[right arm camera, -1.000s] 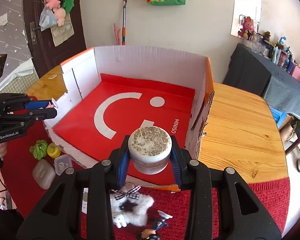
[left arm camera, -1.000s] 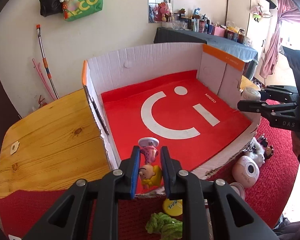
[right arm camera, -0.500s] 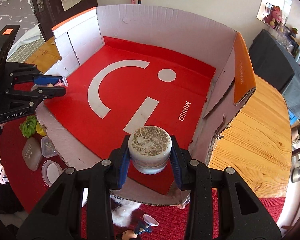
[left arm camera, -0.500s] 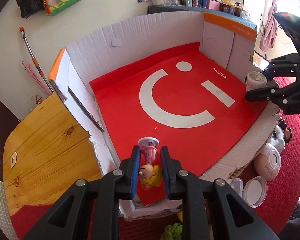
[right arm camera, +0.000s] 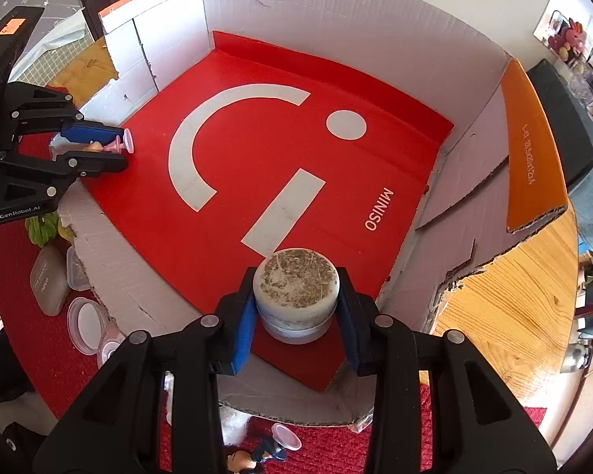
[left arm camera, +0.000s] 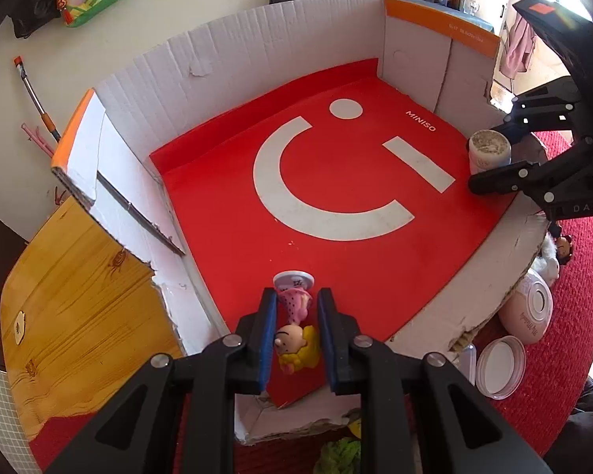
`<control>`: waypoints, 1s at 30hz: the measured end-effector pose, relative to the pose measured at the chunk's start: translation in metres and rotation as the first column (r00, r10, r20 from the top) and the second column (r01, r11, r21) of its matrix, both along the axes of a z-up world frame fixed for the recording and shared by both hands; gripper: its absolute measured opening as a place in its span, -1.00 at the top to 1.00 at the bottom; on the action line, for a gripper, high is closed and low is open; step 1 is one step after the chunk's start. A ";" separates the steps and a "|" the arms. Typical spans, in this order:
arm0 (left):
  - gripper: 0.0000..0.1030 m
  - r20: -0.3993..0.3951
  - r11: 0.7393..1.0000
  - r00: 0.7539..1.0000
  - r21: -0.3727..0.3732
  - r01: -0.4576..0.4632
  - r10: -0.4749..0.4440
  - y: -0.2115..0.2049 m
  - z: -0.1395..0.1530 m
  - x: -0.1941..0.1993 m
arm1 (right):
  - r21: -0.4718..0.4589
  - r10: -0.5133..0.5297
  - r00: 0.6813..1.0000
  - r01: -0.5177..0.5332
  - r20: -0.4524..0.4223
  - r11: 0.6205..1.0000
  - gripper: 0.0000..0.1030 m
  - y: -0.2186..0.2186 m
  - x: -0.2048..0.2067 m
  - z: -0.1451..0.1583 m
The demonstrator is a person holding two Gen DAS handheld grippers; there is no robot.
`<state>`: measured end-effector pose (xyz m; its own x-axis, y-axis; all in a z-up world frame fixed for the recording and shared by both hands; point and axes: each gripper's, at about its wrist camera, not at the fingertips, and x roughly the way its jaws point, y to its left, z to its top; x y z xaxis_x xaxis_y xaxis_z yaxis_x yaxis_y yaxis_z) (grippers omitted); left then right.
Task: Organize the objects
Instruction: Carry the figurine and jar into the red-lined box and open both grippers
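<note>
The red sheet (left arm camera: 336, 213) lining the open cardboard box (left arm camera: 257, 39) reads "MINISO" beside a white smile mark; the left gripper's body carries "GenRobot.AI", and the orange flap (right arm camera: 533, 150) has small print too fine to read. The box sits on a wooden table (left arm camera: 79, 316) partly covered by a red cloth (left arm camera: 553, 355), with a white wall behind. The left gripper (left arm camera: 296, 308) is clamped narrowly on a small doll (left arm camera: 296, 339), held head toward the camera just inside the box's near corner. The right gripper (right arm camera: 296, 300) grips a white round jar (right arm camera: 296, 292) upright over the opposite near corner.
</note>
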<state>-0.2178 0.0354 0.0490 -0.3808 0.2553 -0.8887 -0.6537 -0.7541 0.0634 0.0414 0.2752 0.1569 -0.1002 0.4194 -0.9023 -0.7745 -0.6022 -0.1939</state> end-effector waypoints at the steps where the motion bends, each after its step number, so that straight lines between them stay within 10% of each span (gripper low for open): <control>1: 0.58 0.001 1.000 1.000 -0.003 0.002 -0.002 0.000 0.000 0.000 | 0.002 0.003 1.000 -0.003 0.009 1.000 0.32 -0.001 0.000 -0.001; 30: 0.51 0.001 0.999 1.000 -0.019 0.025 -0.025 0.012 -0.004 -0.004 | -0.022 0.009 0.999 -0.007 0.050 1.000 0.27 -0.016 0.016 0.004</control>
<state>-0.2217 0.0473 0.0449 -0.3741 0.2475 -0.8938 -0.6725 -0.7360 0.0777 0.0576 0.2591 0.1612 -0.0575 0.3992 -0.9151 -0.7592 -0.6128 -0.2196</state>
